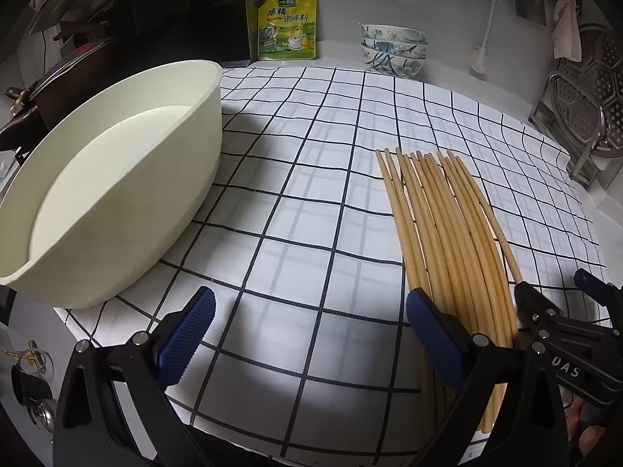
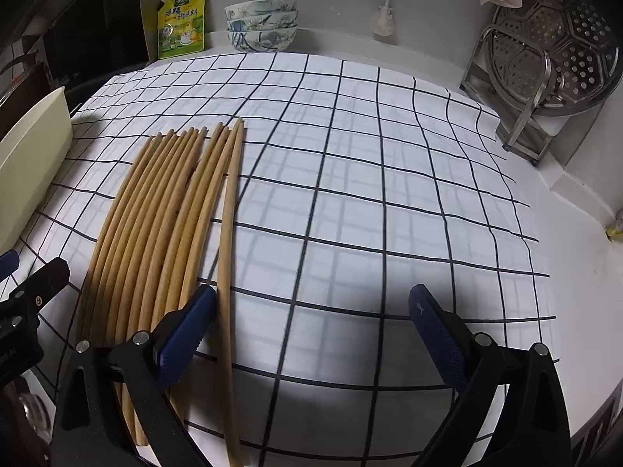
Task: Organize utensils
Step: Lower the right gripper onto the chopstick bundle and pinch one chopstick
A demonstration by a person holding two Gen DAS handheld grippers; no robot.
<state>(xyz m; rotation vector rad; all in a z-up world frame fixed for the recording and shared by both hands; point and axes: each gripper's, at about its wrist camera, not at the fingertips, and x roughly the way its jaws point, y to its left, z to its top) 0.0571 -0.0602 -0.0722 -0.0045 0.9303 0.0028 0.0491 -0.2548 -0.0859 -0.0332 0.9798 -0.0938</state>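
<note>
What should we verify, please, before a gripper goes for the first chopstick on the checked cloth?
1. Left gripper open, nothing between its fingers: ok.
2. Right gripper open, nothing between its fingers: ok.
3. Chopsticks lying flat and roughly parallel on the checked cloth: ok.
4. One chopstick at the right edge of the bundle sits slightly apart, the easiest to take alone: ok.
5. Cream oval tub upright and open, with nothing seen inside: ok.
6. Near ends of the chopsticks free of the gripper bodies: cannot tell, they are hidden under them.
</note>
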